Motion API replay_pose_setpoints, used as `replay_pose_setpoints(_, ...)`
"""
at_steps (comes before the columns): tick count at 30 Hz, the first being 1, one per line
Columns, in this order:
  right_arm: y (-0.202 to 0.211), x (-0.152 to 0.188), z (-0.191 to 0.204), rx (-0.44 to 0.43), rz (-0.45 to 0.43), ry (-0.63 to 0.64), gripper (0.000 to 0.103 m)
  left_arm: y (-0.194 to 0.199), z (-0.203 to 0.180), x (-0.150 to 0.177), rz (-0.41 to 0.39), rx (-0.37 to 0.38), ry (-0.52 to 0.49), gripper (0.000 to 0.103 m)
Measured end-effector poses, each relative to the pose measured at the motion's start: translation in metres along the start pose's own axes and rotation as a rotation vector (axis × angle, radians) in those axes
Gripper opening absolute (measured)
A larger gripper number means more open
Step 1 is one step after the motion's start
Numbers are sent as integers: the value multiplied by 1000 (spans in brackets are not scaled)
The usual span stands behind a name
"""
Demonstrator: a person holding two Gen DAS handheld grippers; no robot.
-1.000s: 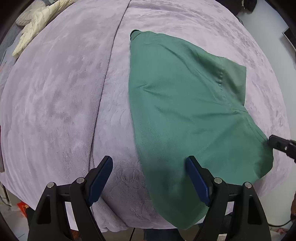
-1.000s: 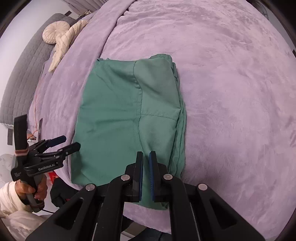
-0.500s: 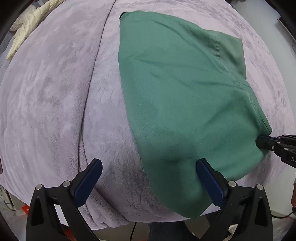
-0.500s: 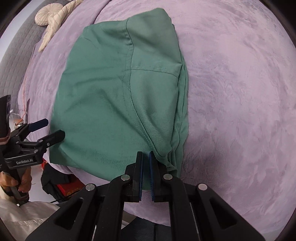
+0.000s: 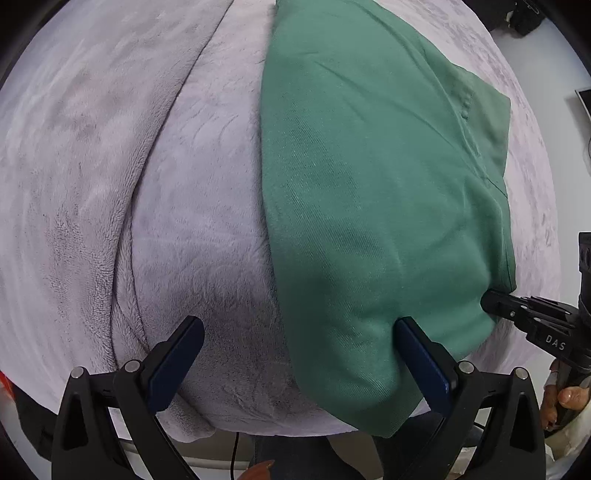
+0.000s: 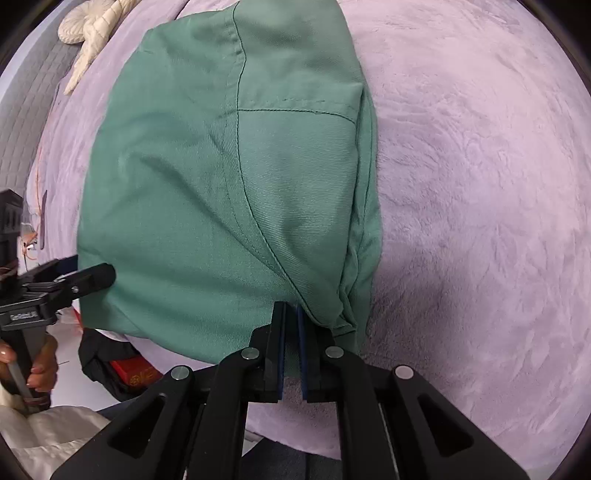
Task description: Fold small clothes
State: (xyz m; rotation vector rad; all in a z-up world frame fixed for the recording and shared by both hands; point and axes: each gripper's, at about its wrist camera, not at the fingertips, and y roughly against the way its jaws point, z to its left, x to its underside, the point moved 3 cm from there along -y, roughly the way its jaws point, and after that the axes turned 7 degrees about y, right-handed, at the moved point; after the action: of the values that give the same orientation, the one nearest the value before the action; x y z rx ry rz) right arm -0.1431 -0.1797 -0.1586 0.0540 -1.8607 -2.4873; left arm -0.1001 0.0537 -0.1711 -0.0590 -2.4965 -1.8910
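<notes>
A folded green garment lies on the lilac plush blanket. The left tongs gape wide, straddling its near corner. The right tongs are pressed shut at its near edge, holding nothing visibly.

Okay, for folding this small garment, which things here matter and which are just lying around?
Part of the job:
green garment
left gripper, jaws wide open
right gripper, jaws shut
lilac blanket it lies on

Just lying about:
cream knotted cushion
red box
</notes>
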Motion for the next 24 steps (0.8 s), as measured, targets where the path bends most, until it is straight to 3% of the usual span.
replay_pose_setpoints(5, 41, -15, 2, -72, -74, -3, 8, 20, -10, 6, -121, -76, -62, 103)
replay_pose_setpoints(6, 51, -22, 3, -76, -102, -2, 17, 24, -10, 6, -142, -97, -59, 103)
replay_pose_setpoints(7, 62, -33, 2, -79, -140, -4, 46, 30, -11, 4, -166, -117, -54, 103)
replay_pose_setpoints(9, 76, -58, -3, -61, -197, -19, 88, 38, -10, 0, -178, -133, -43, 103)
replay_pose_setpoints(12, 77, -104, -13, -35, -229, -47, 85, 48, -11, -11, -181, -155, -37, 103)
replay_pose_setpoints(14, 65, -135, -19, -5, -222, -67, 73, 51, -9, -15, -176, -158, -26, 103)
replay_pose_setpoints(16, 46, -158, -26, -12, -183, -102, 25, 56, -11, -19, -202, -170, -16, 103)
replay_pose_setpoints(19, 25, -171, -45, -4, -157, -145, 17, 60, -10, -25, -227, -174, 14, 103)
replay_pose_setpoints(22, 8, -172, -66, -12, -146, -190, 14, 59, -2, -32, -210, -152, 52, 103)
replay_pose_setpoints(24, 9, -171, -77, -46, -158, -220, 15, 58, -1, -34, -201, -176, 60, 103)
